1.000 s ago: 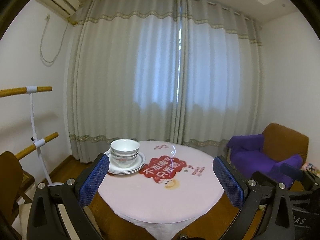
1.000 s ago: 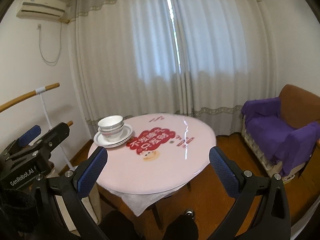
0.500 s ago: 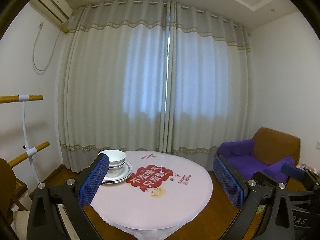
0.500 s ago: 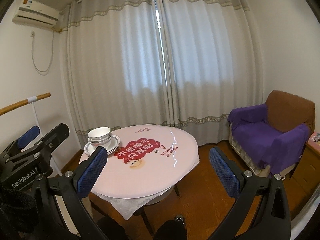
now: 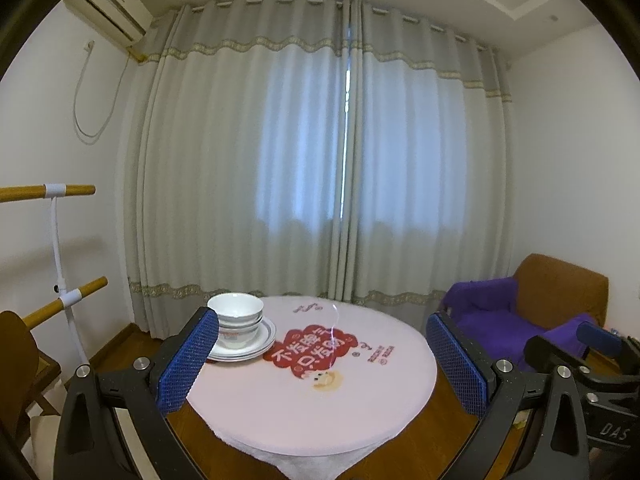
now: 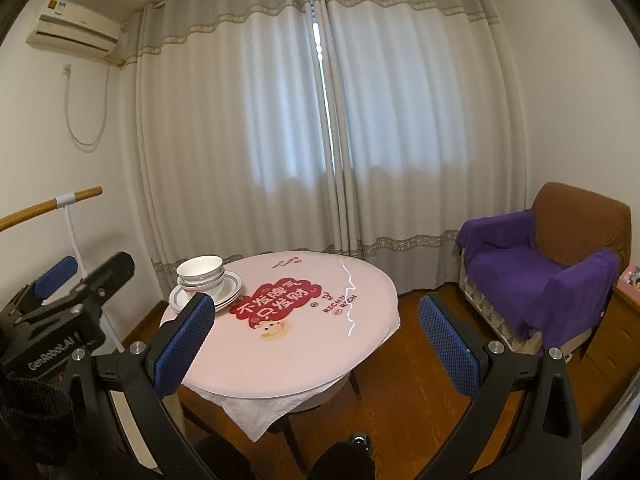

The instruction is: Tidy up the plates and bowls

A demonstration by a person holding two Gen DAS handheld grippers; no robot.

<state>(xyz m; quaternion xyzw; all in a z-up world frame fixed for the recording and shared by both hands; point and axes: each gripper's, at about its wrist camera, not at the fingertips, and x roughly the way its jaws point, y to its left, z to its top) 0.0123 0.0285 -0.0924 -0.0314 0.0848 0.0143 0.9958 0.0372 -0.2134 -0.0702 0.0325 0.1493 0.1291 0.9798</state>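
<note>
- Two stacks share one spot: I see white bowls (image 5: 236, 314) nested on top of white plates (image 5: 256, 344) with a thin dark line around the rim, at the far-left edge of the round table (image 5: 340, 412).
- I cannot count the bowls or plates exactly; the top bowl looks empty and sits upright, and the one under it shows a faint red mark on its side.
- From the right wrist view the bowls (image 6: 200, 274) sit toward the far side of the plates (image 6: 228, 290), leaving the near plate rim bare.
- My left gripper (image 5: 322, 364) has its blue-padded fingers spread wide, holding nothing, well short of the crockery.
- My right gripper (image 6: 316, 346) is likewise spread wide and empty, back from the table's near edge.
- A pink tablecloth (image 6: 320, 356) with a red printed emblem covers the table.
</note>
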